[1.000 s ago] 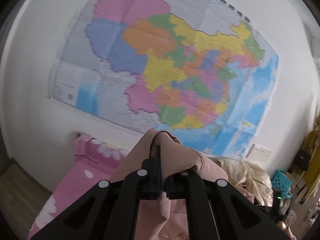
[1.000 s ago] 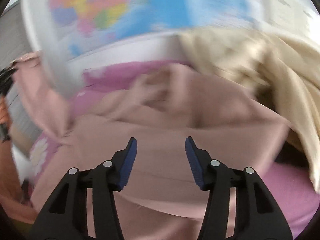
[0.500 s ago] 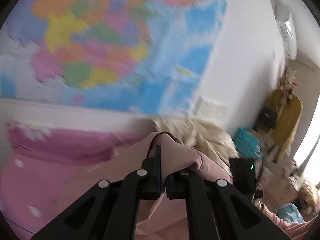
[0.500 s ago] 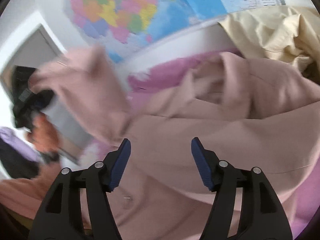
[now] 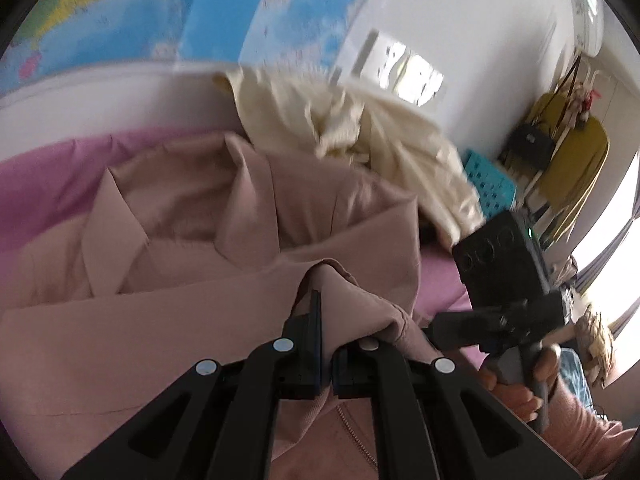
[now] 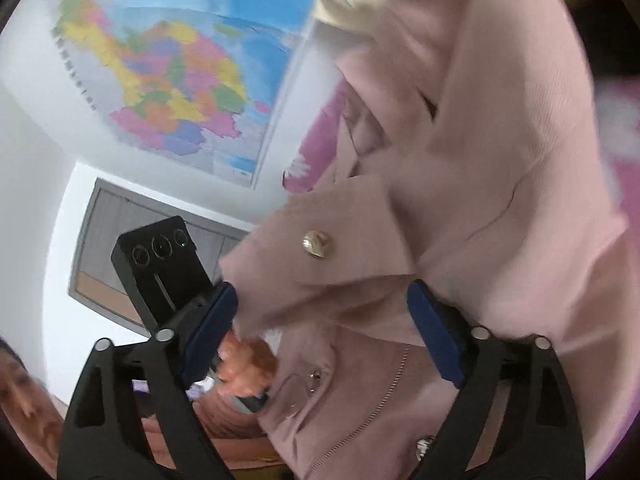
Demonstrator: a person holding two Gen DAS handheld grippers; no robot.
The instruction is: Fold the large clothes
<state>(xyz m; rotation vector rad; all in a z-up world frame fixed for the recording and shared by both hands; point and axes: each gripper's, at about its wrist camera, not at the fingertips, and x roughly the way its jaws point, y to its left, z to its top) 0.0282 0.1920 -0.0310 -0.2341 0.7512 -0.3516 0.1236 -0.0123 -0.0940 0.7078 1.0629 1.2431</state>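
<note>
Pink coat (image 5: pixel 192 240) lies spread on the purple bedsheet (image 5: pixel 48 184), a cream garment (image 5: pixel 360 136) beyond it at the far right. Left gripper (image 5: pixel 326 320) is clamped on a fold of its fabric. Right gripper (image 6: pixel 320 320) stands wide apart, its blue pads (image 6: pixel 434 332) flanking the buttoned flap.

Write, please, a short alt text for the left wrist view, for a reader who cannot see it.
The left gripper is shut on a fold of a pink coat, which lies spread with its collar open on a pink bed cover. A cream garment is piled behind it below a wall map; the right gripper is at the right.
</note>
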